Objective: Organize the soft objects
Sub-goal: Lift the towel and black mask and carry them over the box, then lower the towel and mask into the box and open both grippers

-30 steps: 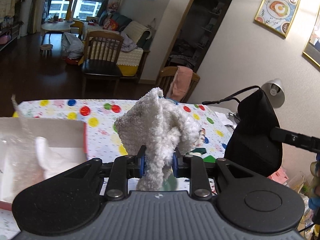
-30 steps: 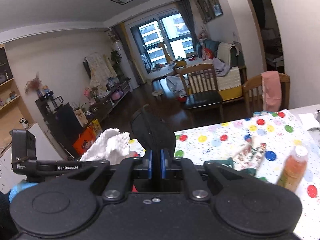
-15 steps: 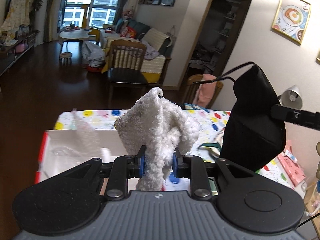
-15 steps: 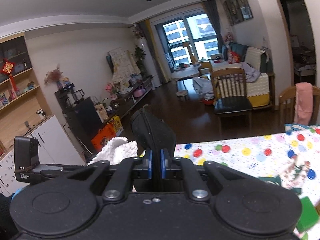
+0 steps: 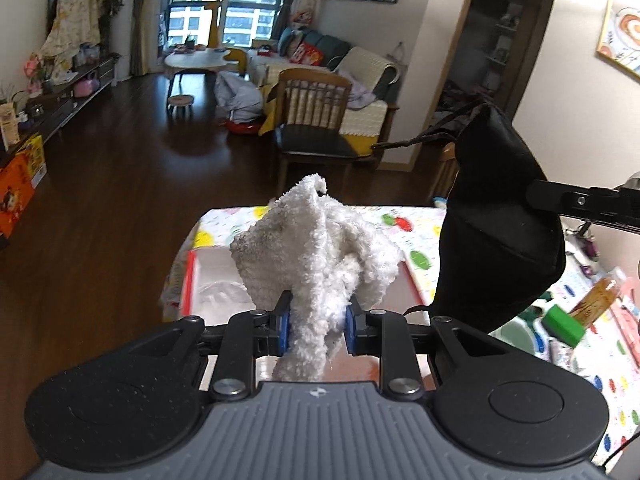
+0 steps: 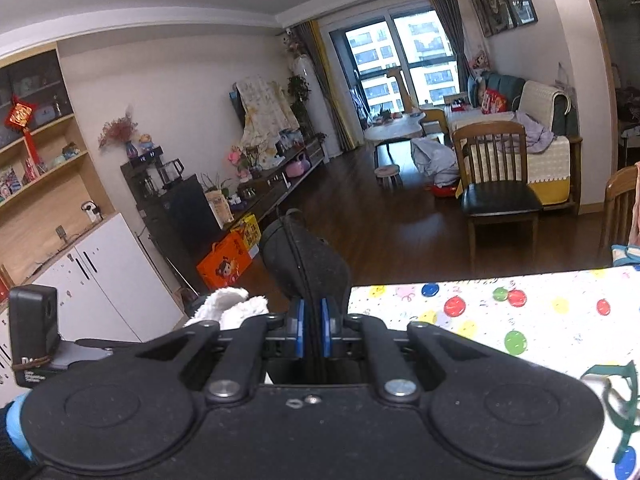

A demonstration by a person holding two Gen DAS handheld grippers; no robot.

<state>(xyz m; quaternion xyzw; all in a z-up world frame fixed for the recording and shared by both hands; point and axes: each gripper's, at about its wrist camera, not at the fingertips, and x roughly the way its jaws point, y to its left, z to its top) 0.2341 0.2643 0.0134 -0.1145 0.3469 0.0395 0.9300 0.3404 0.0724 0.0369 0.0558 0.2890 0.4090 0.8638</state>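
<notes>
My left claw [image 5: 315, 326] sits at the bottom centre of its view, clamped on the white fluffy cloth [image 5: 316, 256], which bunches up above the blue pads and droops below them. My right claw [image 6: 312, 330] is pressed together on the black face mask [image 6: 306, 264]; in the left view that mask [image 5: 496, 232] hangs large at the right edge, its strap trailing toward the upper left.

Just past the cloth, in the middle of the left view, lies the white box with the red rim [image 5: 191, 276], some clear wrapping inside it. A second ago that box was off at the lower left edge; now it sits straight beyond the cloth, and the dotted tablecloth [image 5: 416, 228] has slid to the right. In the right view the table [image 6: 520, 312] has likewise shrunk to the lower right corner. So both hands have swung across toward the box, which I judge is where these soft things go.

Farther off stand the wooden chair [image 5: 316, 120], the dark floor and the bright window at the top.
</notes>
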